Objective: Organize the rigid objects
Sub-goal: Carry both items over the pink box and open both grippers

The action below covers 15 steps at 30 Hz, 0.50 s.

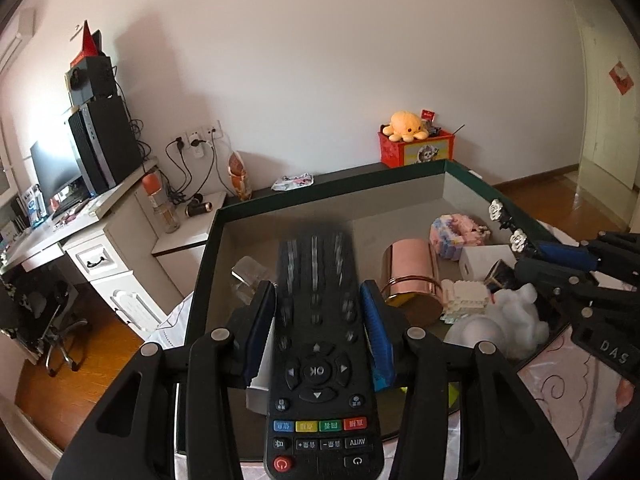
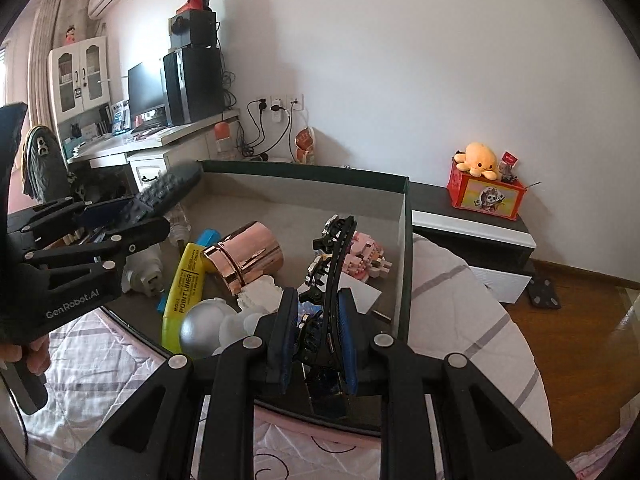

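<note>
My left gripper (image 1: 318, 316) is shut on a black remote control (image 1: 318, 360) and holds it above the near edge of a dark green box (image 1: 332, 190). The remote also shows in the right wrist view (image 2: 168, 192), at the box's left side. My right gripper (image 2: 318, 320) is shut on a black hair clip with white flowers (image 2: 334, 264), held over the box's right part. The clip also shows in the left wrist view (image 1: 508, 224). In the box lie a rose-gold cup (image 2: 246, 256), a yellow highlighter (image 2: 184, 288), a silver ball (image 2: 204, 326) and pink block toys (image 2: 368, 256).
A red box with a yellow plush octopus (image 2: 480, 160) stands on a dark low cabinet (image 2: 472, 224) at the back right. A desk with monitor and computer tower (image 2: 192, 80) is at the left. A patterned cloth (image 2: 100, 360) lies under the green box.
</note>
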Motion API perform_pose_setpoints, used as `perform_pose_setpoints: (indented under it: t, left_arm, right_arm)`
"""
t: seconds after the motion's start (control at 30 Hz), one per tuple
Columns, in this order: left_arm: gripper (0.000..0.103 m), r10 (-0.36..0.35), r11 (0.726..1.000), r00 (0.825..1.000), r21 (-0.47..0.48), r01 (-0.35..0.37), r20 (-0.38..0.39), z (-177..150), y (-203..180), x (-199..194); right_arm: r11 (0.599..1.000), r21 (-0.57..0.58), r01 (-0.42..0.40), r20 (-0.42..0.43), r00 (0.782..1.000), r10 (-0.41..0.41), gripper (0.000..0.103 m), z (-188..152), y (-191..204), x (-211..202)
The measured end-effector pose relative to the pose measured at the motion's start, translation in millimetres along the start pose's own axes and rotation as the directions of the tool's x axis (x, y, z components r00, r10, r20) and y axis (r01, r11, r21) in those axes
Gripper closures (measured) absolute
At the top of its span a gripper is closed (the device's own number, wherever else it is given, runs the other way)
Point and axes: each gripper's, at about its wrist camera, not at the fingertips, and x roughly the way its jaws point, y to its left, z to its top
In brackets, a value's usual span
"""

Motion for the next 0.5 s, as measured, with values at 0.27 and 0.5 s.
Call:
perform_pose_setpoints:
  t: [0.27, 0.5]
  left_arm:
    - [0.029, 0.016, 1.000, 1.000, -0.016, -0.016, 0.020, -2, 7, -5]
    - [0.005, 0.032, 0.999, 0.998, -0.044, -0.029, 0.060, -1, 14, -17]
  right_arm:
    - [1.000, 0.004, 0.026, 0.016, 1.000, -0.026, 0.065, 1, 0, 0]
    - [0.999, 0.025, 0.039, 0.036, 0.999, -0.039, 0.052, 3, -4, -3]
